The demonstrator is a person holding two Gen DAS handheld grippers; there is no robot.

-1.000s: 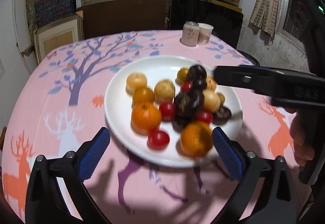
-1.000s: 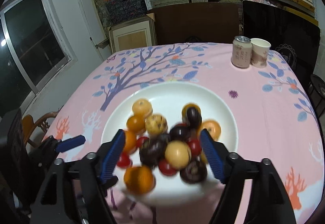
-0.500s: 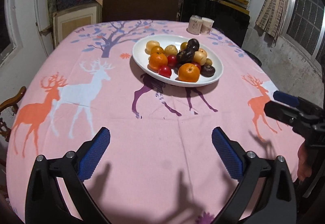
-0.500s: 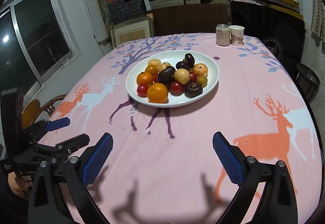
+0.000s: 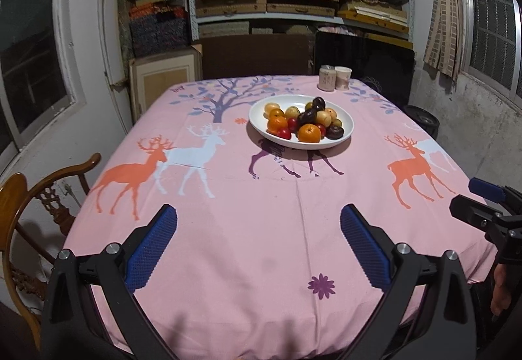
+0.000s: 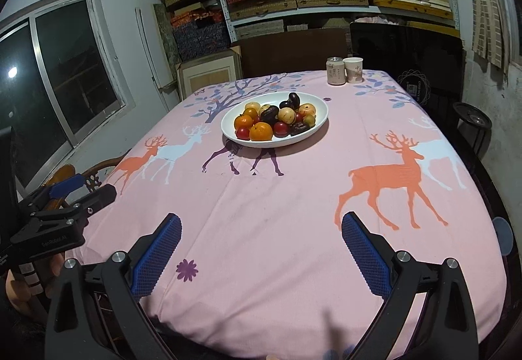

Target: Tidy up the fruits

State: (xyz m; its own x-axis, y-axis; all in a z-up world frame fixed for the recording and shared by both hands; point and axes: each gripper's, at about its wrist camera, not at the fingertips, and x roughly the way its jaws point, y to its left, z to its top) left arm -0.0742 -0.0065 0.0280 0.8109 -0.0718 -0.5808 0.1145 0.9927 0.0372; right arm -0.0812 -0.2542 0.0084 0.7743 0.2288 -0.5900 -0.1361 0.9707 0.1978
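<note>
a white plate (image 5: 347,128) sits toward the far half of the tabletop (image 5: 261,229), on a pink cloth printed with deer and a tree. it holds the fruits (image 5: 301,123) in 1 heap: orange mandarins at the near rim, small red ones between them, pale yellow ones behind, and dark purple pieces on top; the exact count is hard to make out. beyond the plate, near the far edge, a can (image 5: 327,78) stands touching a paper cup (image 5: 342,78); what they hold cannot be seen.

the left gripper (image 5: 259,245) has its jaws wide apart with nothing between them, well short of the plate. the right gripper (image 6: 261,249) likewise stands spread and empty, its jaws having just been opening.

only the left view shows a wooden chair (image 5: 39,190) plainly and a grated window on the right wall; only the right view shows a hand (image 6: 19,288) on the left gripper's handle.
</note>
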